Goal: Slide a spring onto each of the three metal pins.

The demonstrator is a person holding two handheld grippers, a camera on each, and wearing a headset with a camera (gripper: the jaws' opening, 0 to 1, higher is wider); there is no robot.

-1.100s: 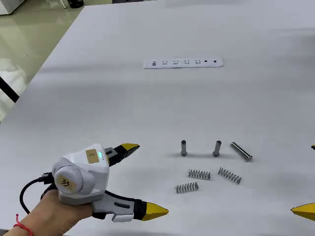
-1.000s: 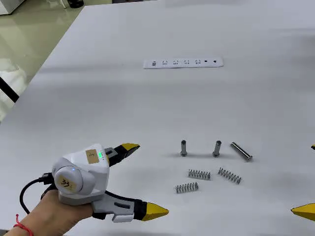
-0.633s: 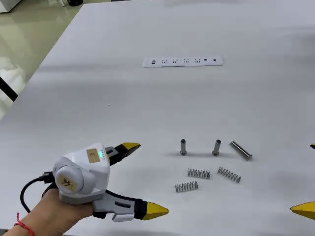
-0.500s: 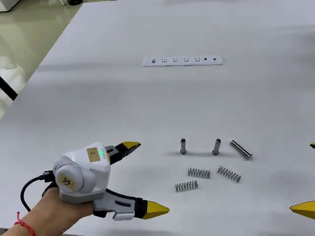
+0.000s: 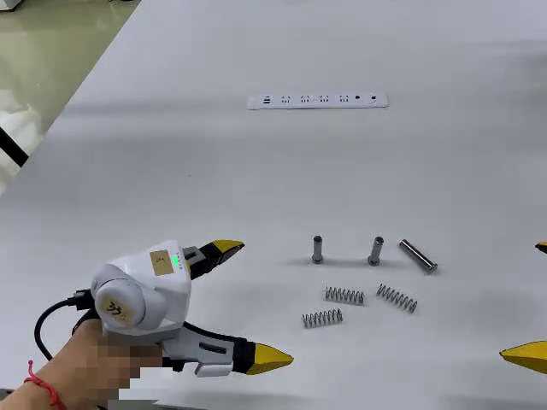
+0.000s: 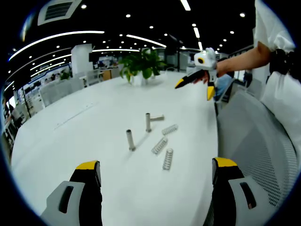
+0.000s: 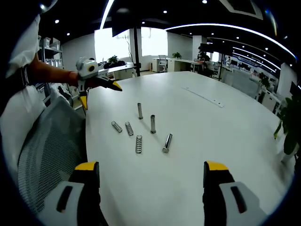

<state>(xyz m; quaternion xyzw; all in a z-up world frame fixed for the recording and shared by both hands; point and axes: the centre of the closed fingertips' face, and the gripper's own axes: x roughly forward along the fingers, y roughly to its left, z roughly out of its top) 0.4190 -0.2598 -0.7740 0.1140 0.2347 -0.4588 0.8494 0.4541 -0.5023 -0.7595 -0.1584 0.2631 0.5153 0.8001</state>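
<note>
Two short metal pins [image 5: 317, 249] [image 5: 375, 250] stand upright on the white table, and a third pin [image 5: 418, 256] lies on its side to their right. Three loose springs [image 5: 344, 295] [image 5: 397, 298] [image 5: 322, 319] lie flat just in front of the pins. My left gripper [image 5: 248, 303] hovers open to the left of them, nothing between its yellow tips. My right gripper [image 5: 534, 301] is open at the right edge. In the left gripper view the pins [image 6: 130, 140] and springs [image 6: 160, 145] lie ahead of the left gripper [image 6: 156, 165]. The right gripper [image 7: 150, 165] faces the lying pin [image 7: 167, 142].
A white power strip [image 5: 317, 101] lies flat further back on the table [image 5: 171, 171]. The table's left edge drops to a green floor [image 5: 51, 34]. A mesh chair [image 7: 47, 141] stands by the near edge.
</note>
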